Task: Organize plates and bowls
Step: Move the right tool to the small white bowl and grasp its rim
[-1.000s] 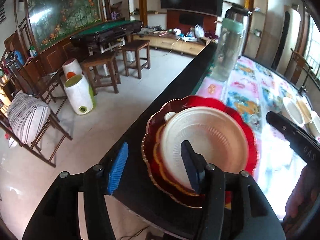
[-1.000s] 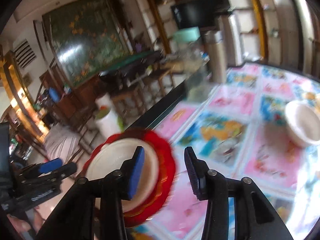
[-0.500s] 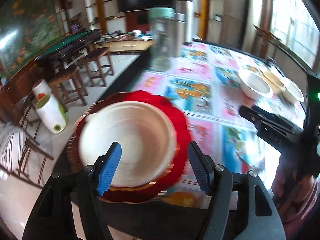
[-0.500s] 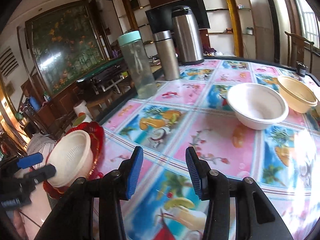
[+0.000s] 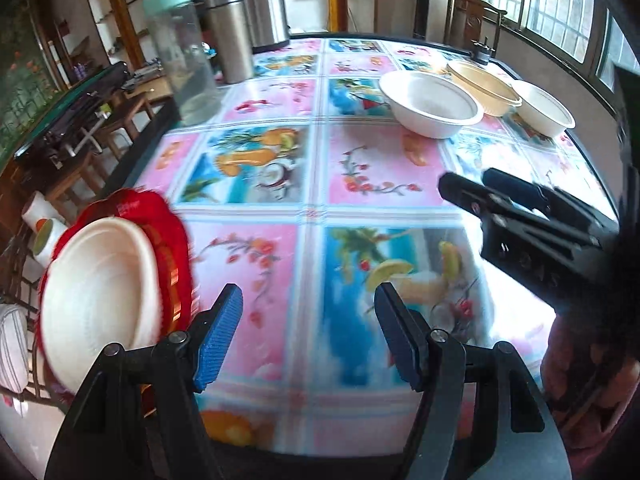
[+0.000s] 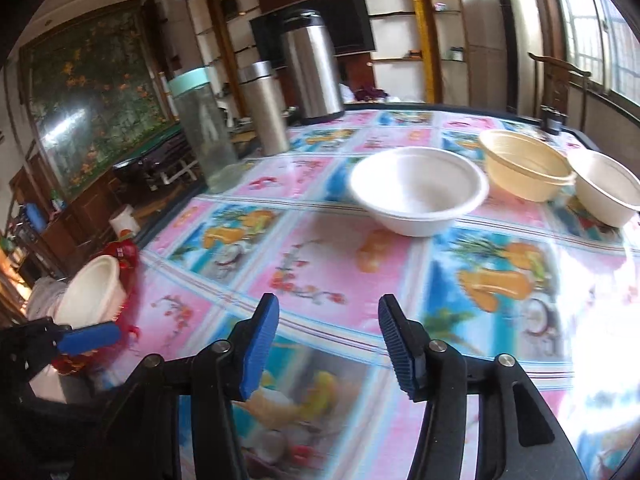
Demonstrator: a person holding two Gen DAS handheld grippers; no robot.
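Note:
A white plate [image 5: 100, 292] lies stacked on a red scalloped plate [image 5: 168, 224] at the table's left edge, just left of my open left gripper [image 5: 308, 320], which holds nothing. Farther back on the table sit a white bowl [image 5: 432, 104], a beige bowl [image 5: 484, 84] and a cream bowl [image 5: 544, 108] in a row. My right gripper [image 6: 328, 316] is open and empty above the flowered tablecloth, with the white bowl [image 6: 416, 192] ahead of it. In the right wrist view the plate stack [image 6: 92, 292] shows at far left, beside the left gripper's blue pad [image 6: 88, 338].
A clear jar with a teal lid [image 5: 184, 52], a steel flask [image 5: 230, 32] and a large steel thermos [image 5: 264, 0] stand at the table's back left. A wooden chair [image 5: 476, 20] stands behind the table. A person's hand [image 5: 580, 360] holds the right gripper.
Both views have swung right, away from the plate stack and toward the bowls. The stack now sits at the left edge of each view. Both grippers stayed open.

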